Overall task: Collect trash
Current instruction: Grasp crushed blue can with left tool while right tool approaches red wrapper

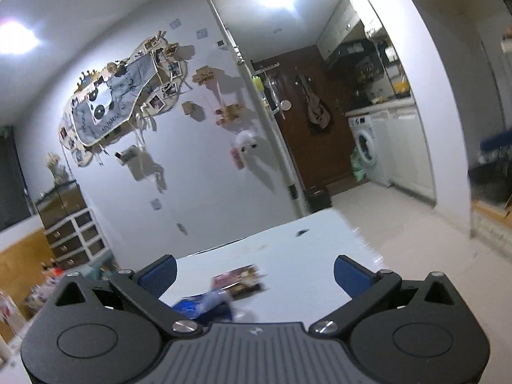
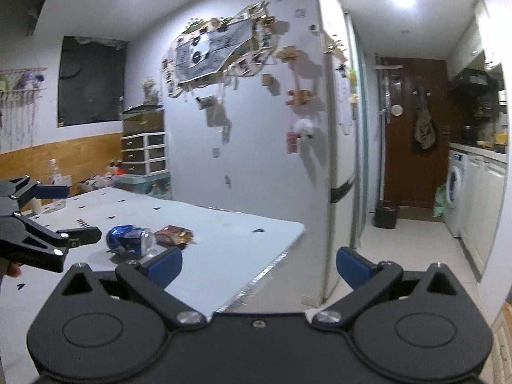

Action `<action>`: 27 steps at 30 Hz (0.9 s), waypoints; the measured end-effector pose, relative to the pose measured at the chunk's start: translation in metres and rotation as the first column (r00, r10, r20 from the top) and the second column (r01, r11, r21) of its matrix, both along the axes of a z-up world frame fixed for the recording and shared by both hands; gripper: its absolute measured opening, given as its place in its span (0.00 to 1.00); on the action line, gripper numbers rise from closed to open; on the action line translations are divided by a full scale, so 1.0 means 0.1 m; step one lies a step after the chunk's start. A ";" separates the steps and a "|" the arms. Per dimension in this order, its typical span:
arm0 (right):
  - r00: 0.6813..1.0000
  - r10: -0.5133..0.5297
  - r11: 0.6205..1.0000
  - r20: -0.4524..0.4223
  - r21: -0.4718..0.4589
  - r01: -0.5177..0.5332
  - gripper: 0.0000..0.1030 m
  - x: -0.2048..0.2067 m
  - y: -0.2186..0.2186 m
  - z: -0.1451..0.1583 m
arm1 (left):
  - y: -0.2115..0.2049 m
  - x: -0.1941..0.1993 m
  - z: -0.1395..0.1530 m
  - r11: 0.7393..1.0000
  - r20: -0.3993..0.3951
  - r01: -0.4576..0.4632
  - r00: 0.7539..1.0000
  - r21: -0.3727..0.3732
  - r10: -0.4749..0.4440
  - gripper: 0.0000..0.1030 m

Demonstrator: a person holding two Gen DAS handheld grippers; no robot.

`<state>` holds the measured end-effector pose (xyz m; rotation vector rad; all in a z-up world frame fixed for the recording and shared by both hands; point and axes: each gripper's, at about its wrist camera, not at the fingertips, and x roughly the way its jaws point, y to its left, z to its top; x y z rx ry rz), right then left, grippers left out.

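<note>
The left hand-held gripper (image 1: 255, 274) has its jaws spread wide, holding nothing, above a crushed blue can (image 1: 204, 304) and a brown wrapper (image 1: 238, 280) lying side by side on the white table (image 1: 307, 256). The right hand-held gripper (image 2: 259, 264) (also wide apart, empty) hovers near the table's edge.

Blue can (image 2: 129, 239), brown wrapper (image 2: 174, 234)
</note>
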<state>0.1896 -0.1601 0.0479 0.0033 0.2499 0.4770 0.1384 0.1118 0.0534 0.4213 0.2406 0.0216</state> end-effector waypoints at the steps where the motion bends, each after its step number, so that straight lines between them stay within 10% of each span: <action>1: 1.000 0.007 1.000 -0.007 0.003 -0.007 1.00 0.04 0.04 -0.01 | 0.08 0.05 -0.06 0.999 0.002 -0.008 1.000 0.033 0.008 0.97; 13: 0.982 0.154 0.988 -0.109 -0.016 -0.157 1.00 0.97 0.82 -0.13 | 0.68 0.66 -0.83 0.947 -0.080 -0.040 0.994 0.318 0.069 0.71; 27: 0.967 0.207 0.978 -0.150 -0.005 -0.210 1.00 1.62 1.31 -0.22 | 0.68 1.19 -1.22 0.818 -0.049 -0.061 0.993 0.572 0.108 0.54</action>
